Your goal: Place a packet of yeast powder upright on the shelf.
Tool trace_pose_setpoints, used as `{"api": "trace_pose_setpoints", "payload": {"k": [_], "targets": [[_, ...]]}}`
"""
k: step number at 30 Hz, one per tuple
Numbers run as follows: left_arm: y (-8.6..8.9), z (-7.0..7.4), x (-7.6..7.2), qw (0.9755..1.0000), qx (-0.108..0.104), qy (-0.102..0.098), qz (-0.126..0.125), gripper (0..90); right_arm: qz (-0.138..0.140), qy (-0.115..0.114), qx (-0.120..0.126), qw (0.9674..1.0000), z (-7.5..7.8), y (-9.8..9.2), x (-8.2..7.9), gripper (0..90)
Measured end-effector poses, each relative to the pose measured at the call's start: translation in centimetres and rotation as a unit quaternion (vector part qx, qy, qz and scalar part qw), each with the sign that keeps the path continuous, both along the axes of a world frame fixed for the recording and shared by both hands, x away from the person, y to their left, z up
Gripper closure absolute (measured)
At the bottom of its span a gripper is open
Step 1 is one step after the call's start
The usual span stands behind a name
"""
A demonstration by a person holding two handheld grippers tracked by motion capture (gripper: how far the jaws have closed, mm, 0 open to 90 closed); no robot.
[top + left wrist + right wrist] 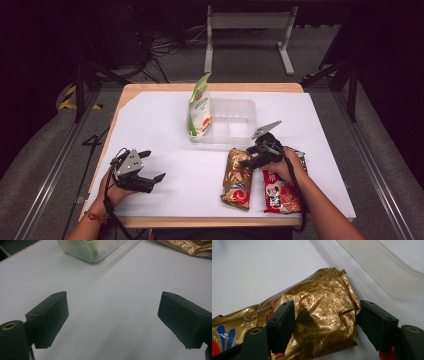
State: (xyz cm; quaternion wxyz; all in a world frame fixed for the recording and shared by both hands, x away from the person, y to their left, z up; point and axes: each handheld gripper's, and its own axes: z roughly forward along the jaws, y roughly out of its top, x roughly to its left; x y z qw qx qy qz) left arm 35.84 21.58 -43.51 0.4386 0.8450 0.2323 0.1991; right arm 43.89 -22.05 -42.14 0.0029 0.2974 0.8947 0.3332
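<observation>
A gold foil snack packet (237,177) lies flat on the white sheet, just in front of the clear tray. My right gripper (250,160) is open and low over its far end. In the right gripper view the two black jaws stand either side of that crinkled end of the packet (322,287): one jaw over the foil, the other at its edge, neither squeezing it. My left gripper (155,165) rests at the table's near left, open, with bare white sheet between its jaws (113,302). A corner of the gold packet (190,246) shows far off in that view.
A clear plastic tray (235,122) sits at mid-table with a green-and-white pouch (200,107) standing in its left end. A red snack packet (280,192) lies right of the gold one, under my right hand. The tray's rim (387,270) is close beyond the right jaws.
</observation>
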Motion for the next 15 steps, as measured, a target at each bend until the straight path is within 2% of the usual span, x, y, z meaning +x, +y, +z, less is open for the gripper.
{"api": "trace_pose_setpoints", "payload": {"k": [3, 5, 8, 10, 12, 15], "targets": [[-0.1, 0.0, 0.0, 1.0000, 0.002, 0.001, -0.001, 10.4, -0.005, 0.033, 0.013, 0.9993, -0.3, 0.0, 0.6, 33.9], [-0.1, 0.0, 0.0, 1.0000, 0.003, 0.001, -0.001, 10.6, -0.007, 0.043, 0.022, 0.9988, -0.3, -0.2, 0.8, 41.0], [-0.1, -0.1, 0.1, 1.0000, 0.005, 0.002, 0.000, 10.9, -0.012, 0.035, 0.041, 0.9985, -0.1, -0.7, 0.8, 60.5], [-0.1, 0.0, 0.1, 1.0000, 0.002, 0.002, 0.000, 11.0, -0.014, 0.029, 0.041, 0.9987, 0.0, -1.0, 0.7, 70.2], [-0.1, 0.0, 0.0, 1.0000, 0.001, 0.000, 0.000, 11.2, -0.016, 0.025, 0.042, 0.9987, 0.0, -1.1, 0.7, 72.1], [0.0, 0.1, 0.0, 1.0000, 0.001, -0.003, 0.000, 11.3, -0.015, 0.012, 0.044, 0.9989, 0.3, -1.1, 0.3, 79.5]]}}
